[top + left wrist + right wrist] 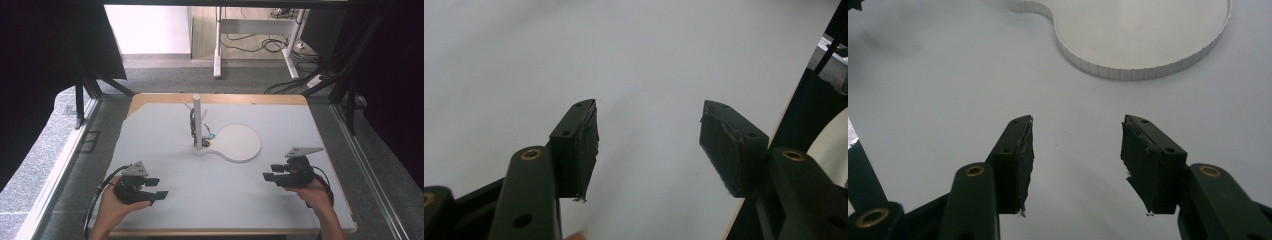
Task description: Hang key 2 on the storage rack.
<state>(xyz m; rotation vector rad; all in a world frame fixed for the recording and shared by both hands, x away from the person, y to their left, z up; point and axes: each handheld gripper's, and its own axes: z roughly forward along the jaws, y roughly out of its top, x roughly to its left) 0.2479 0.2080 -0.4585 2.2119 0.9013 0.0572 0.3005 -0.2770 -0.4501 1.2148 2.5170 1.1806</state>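
— What are they working with, then?

— That white stand (227, 142) sitting in the middle of the surface (165, 125): a flat round base with an upright post (197, 120) rising at the base's left end. Something dark and stringy, a cord or a band (193, 125), is hanging along the post, and a small blue and yellow bit (210, 136) is lying right at the post's foot. I can't tell what those are from here.

— Will the stand be awkward to grab?

— I'd guess it's light, stiff plastic, smooth enough to slip. The base's rim (1128, 70) is low and ribbed, so pinching it there, or closing around the post, looks the safest hold. The cord seems soft and floppy; it's probably best taken where it's dangling free of the post.

— And the claws?

— Both are hovering on the near side of the stand, well apart from it. The left claw (156, 189) is sitting to the near left of the stand, its jaws standing wide, gripping nothing, with bare surface under them. The right claw (270, 172) is to the near right of the base, jaws parted about as wide and nothing between them, and it's pointing toward the base's rim.
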